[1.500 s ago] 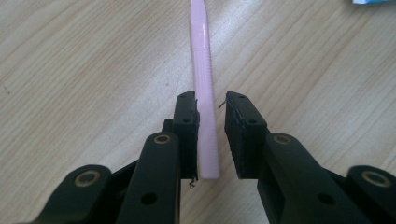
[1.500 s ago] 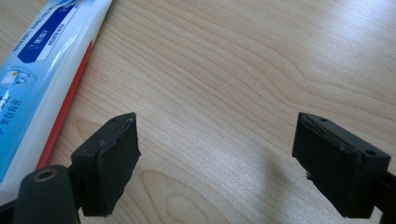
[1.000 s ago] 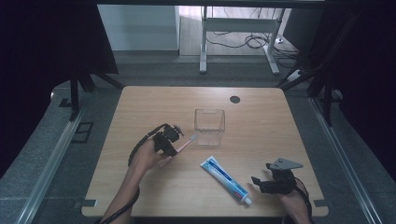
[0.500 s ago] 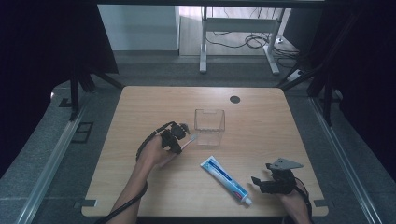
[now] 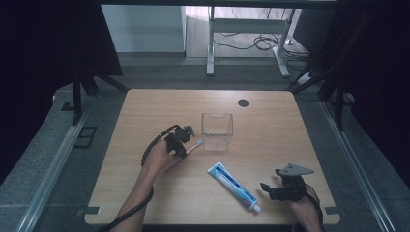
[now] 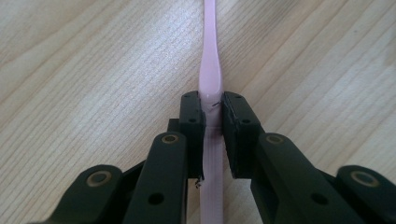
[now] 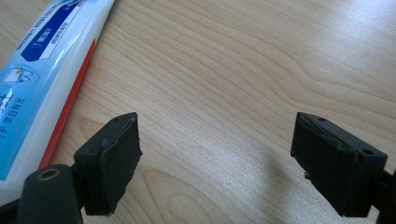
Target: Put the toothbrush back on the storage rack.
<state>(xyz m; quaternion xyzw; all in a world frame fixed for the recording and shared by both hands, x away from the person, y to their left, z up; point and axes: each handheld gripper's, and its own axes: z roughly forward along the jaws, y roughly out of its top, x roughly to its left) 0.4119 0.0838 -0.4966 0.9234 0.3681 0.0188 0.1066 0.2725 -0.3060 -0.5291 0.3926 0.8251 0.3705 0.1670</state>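
Your right tongs (image 5: pixel 270 187) rest wide open on the desk (image 5: pixel 145 106), just beside the capped end of the blue-and-white toothpaste tube (image 5: pixel 233 186). Further off, your left tongs (image 5: pixel 186 145) have just closed on the pink toothbrush (image 6: pixel 208 79), which lies flat, head touching the clear container (image 5: pixel 217 130). Earlier they stood slightly wider around it

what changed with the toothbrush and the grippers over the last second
The left gripper has just been closing its jaws, and the pads now press on the pink toothbrush, which lies on the table beside the clear container. The toothpaste tube and the open right gripper stayed put.
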